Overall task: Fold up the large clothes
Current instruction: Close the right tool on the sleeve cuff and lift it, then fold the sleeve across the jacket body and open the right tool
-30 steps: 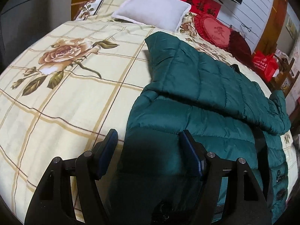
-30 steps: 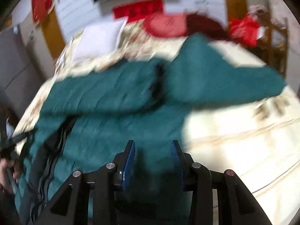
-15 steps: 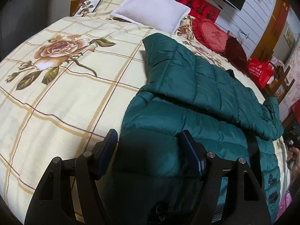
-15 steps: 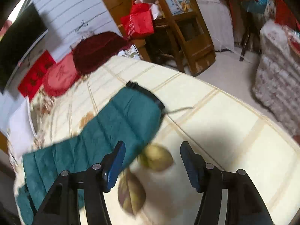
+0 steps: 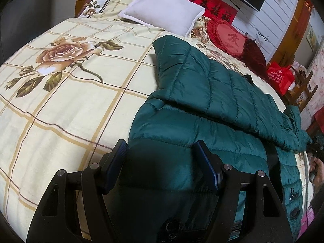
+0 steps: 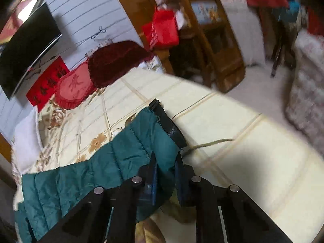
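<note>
A dark green quilted puffer jacket (image 5: 202,121) lies on the floral bed, one sleeve folded across its body. My left gripper (image 5: 162,156) is open just above the jacket's near hem, empty. In the right wrist view the other sleeve (image 6: 125,158) stretches over the bed, ending in a black cuff (image 6: 170,125). My right gripper (image 6: 165,162) has its jaws nearly closed on the sleeve fabric just below the cuff.
A white pillow (image 5: 162,8), a red heart cushion (image 5: 228,36) and a dark red cushion (image 6: 117,60) lie at the bed's head. A red bag (image 6: 162,30) and wooden furniture (image 6: 214,46) stand beside the bed's right edge. A hand shows at the far right (image 5: 318,168).
My right gripper swung from over the jacket body to the far sleeve end and closed on it near the cuff. My left gripper stayed open over the hem, shifting only slightly.
</note>
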{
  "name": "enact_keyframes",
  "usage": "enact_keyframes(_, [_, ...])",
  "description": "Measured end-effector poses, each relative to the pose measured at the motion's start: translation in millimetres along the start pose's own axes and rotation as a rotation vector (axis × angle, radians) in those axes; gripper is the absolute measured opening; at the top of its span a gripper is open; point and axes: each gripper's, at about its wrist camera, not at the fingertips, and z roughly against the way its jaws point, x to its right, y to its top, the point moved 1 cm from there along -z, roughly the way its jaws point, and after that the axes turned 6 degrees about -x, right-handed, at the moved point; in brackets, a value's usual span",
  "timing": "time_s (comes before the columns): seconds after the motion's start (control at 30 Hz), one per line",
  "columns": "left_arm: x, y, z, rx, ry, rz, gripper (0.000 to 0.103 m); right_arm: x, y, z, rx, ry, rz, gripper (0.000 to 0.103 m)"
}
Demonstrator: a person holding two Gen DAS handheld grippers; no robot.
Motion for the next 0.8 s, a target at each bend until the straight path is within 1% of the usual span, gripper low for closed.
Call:
enact_keyframes(0.07, [-1, 0, 0, -0.001, -0.002, 0.002, 0.07, 2, -3, 25, 0.03, -0.044, 0.014, 0.014])
enact_keyframes(0.13, [-1, 0, 0, -0.001, -0.003, 0.004, 0.07, 6, -6, 60, 0.063, -0.082, 0.013, 0.013])
enact_keyframes(0.17, [-2, 0, -1, -0.002, -0.005, 0.005, 0.07, 7, -7, 73, 0.072, -0.094, 0.016, 0.013])
enact_keyframes(0.2, [-2, 0, -1, -0.003, -0.007, 0.006, 0.07, 6, -9, 95, 0.094, -0.1, 0.022, 0.013])
enact_keyframes(0.27, [-3, -1, -1, -0.004, -0.01, 0.009, 0.07, 0, -12, 123, 0.122, -0.113, 0.039, 0.013])
enact_keyframes(0.3, [-3, 0, -1, -0.004, -0.011, 0.01, 0.07, -9, -17, 143, 0.146, -0.128, 0.056, 0.013])
enact_keyframes(0.37, [-3, -1, -1, -0.003, -0.013, 0.014, 0.07, -25, -25, 169, 0.175, -0.119, 0.071, 0.013])
enact_keyframes(0.4, [-4, -1, 0, -0.002, -0.014, 0.015, 0.07, -42, -34, 186, 0.196, -0.101, 0.097, 0.013])
enact_keyframes(0.47, [-5, 0, -1, -0.003, -0.018, 0.019, 0.07, -67, -48, 205, 0.222, -0.05, 0.13, 0.013])
enact_keyframes(0.57, [-5, 0, -1, -0.004, -0.023, 0.023, 0.07, -124, -77, 220, 0.219, 0.1, 0.188, 0.013])
enact_keyframes(0.63, [-6, 0, 0, -0.003, -0.028, 0.026, 0.07, -163, -98, 216, 0.184, 0.188, 0.233, 0.013])
enact_keyframes(0.67, [-6, 0, 0, -0.003, -0.031, 0.028, 0.07, -177, -107, 213, 0.176, 0.216, 0.25, 0.013])
enact_keyframes(0.8, [-8, 0, 0, -0.003, -0.04, 0.036, 0.07, -262, -157, 184, 0.1, 0.362, 0.353, 0.013])
